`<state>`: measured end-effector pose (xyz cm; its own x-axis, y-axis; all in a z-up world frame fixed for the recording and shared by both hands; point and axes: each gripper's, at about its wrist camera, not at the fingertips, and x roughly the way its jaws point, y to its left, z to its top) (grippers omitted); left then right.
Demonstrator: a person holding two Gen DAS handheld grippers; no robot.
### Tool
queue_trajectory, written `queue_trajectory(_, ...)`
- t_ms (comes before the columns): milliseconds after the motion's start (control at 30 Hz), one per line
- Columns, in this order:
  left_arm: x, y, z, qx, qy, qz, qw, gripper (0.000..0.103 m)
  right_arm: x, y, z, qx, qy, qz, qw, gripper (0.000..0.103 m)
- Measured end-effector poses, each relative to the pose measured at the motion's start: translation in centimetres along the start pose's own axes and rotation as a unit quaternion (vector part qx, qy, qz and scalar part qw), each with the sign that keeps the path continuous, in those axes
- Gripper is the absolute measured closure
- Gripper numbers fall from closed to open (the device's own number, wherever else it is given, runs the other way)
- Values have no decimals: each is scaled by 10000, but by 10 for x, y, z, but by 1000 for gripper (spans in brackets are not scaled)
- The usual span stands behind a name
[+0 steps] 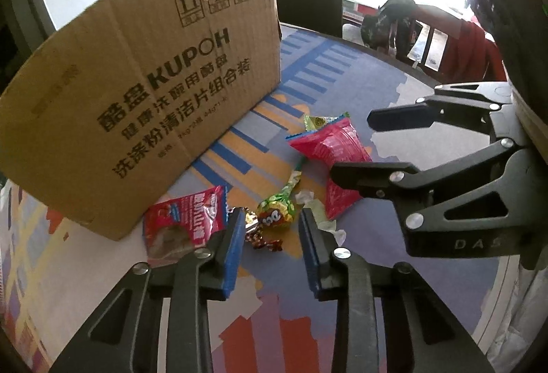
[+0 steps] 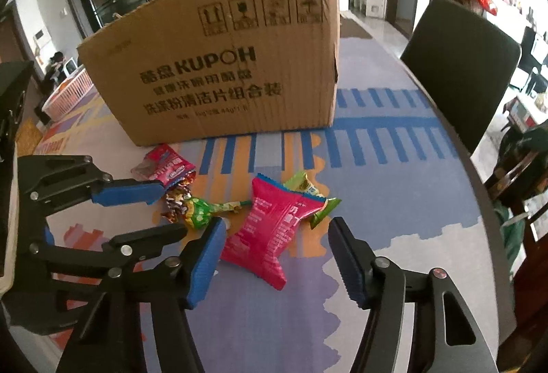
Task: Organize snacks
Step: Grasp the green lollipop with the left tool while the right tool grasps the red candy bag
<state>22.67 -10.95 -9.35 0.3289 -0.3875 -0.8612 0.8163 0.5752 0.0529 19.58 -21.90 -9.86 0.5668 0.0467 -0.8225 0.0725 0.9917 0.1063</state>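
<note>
- The left tongs (image 1: 270,236) are open a middling way and hold nothing. They hang low over the table (image 1: 428,287), right in front of the sweets.
- The right tongs (image 2: 275,253) are open wide and hold nothing too. The big pink snack bag (image 2: 274,232) lies just past their tips, about in the middle of the gap.
- I think this is the start of a pick-up: both tongs are lined up on the pile but no snack is grabbed yet.
- Between the left tips lie the green lollipop (image 1: 277,210) and a shiny foil candy (image 1: 255,229). A small red packet (image 1: 185,225) is just to the left of the left finger, close to it or touching; I cannot tell which.
- A small green packet (image 2: 304,184) peeks out from behind the pink bag.
- Next, the right tongs likely need to go down a bit more and close on the pink bag. It is puffy and slippery, so the squeeze should be gentle and near the middle.
- Farthest back stands the cardboard box (image 2: 239,64), just behind the pile. It looks like the place for the snacks, so each one must be lifted over its tall wall.
</note>
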Motion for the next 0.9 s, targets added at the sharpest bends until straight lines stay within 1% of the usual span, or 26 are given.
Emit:
queue_trajectory(133, 6, 2, 3, -53, 59, -155, 9998, 78, 7, -2, -1, 67, 97, 86, 9999, 43)
queue_trajectory(200, 9, 2, 5, -74, 77, -171, 9998, 80, 9, -3, -1, 74, 122, 106, 9998, 45)
queue_trajectory(367, 12, 4, 8, -172, 73, -245, 9995, 79, 11, -5, 0, 94, 140, 158, 9997, 47)
queue_trajectory(600, 21, 4, 13, -215, 114, -214, 9995, 79, 12, -10, 4, 126, 199, 215, 9995, 47)
queue_trajectory(700, 24, 6, 15, -312, 126, -234, 9992, 78, 15, -12, 8, 154, 207, 211, 9994, 47)
queue_trajectory(833, 28, 9, 13, -479, 156, -283, 9983, 78, 20, -13, 11, 241, 330, 322, 9986, 47)
queue_trajectory(900, 27, 10, 11, -567, 153, -270, 9979, 78, 21, -13, 11, 231, 319, 314, 9987, 49)
